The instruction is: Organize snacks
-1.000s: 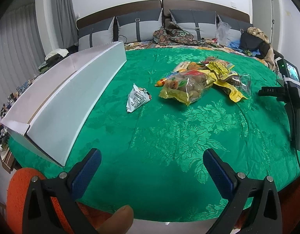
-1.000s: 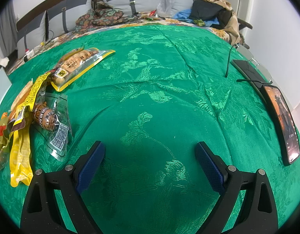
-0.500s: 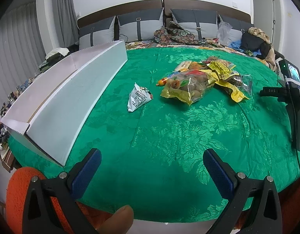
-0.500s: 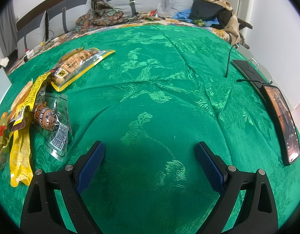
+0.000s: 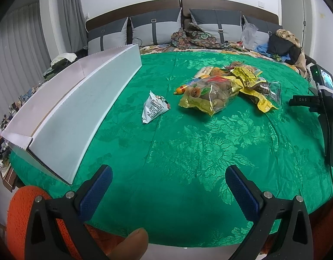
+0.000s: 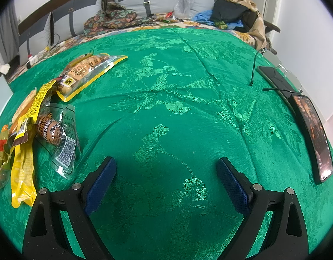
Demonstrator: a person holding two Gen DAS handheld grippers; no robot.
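Note:
A pile of snack packets (image 5: 227, 86) lies mid-bed on the green bedspread (image 5: 188, 147); a small white triangular packet (image 5: 153, 108) lies apart, to its left. A long white open box (image 5: 79, 99) stands along the left. My left gripper (image 5: 168, 186) is open and empty, low over the near edge. In the right wrist view the pile's edge shows at the left: a clear sausage packet (image 6: 58, 134), a yellow wrapper (image 6: 23, 173) and a yellow-edged sausage pack (image 6: 88, 71). My right gripper (image 6: 166, 179) is open and empty over bare cloth.
The right hand-held gripper's body (image 5: 326, 108) shows at the right of the left wrist view. Two phones (image 6: 311, 130) and a cable lie at the bed's right edge. Pillows and clothes are at the headboard. An orange stool (image 5: 21, 216) sits below the near edge.
The left wrist view has drifted slightly, so the box and snacks sit a little higher in frame. The right gripper has not moved.

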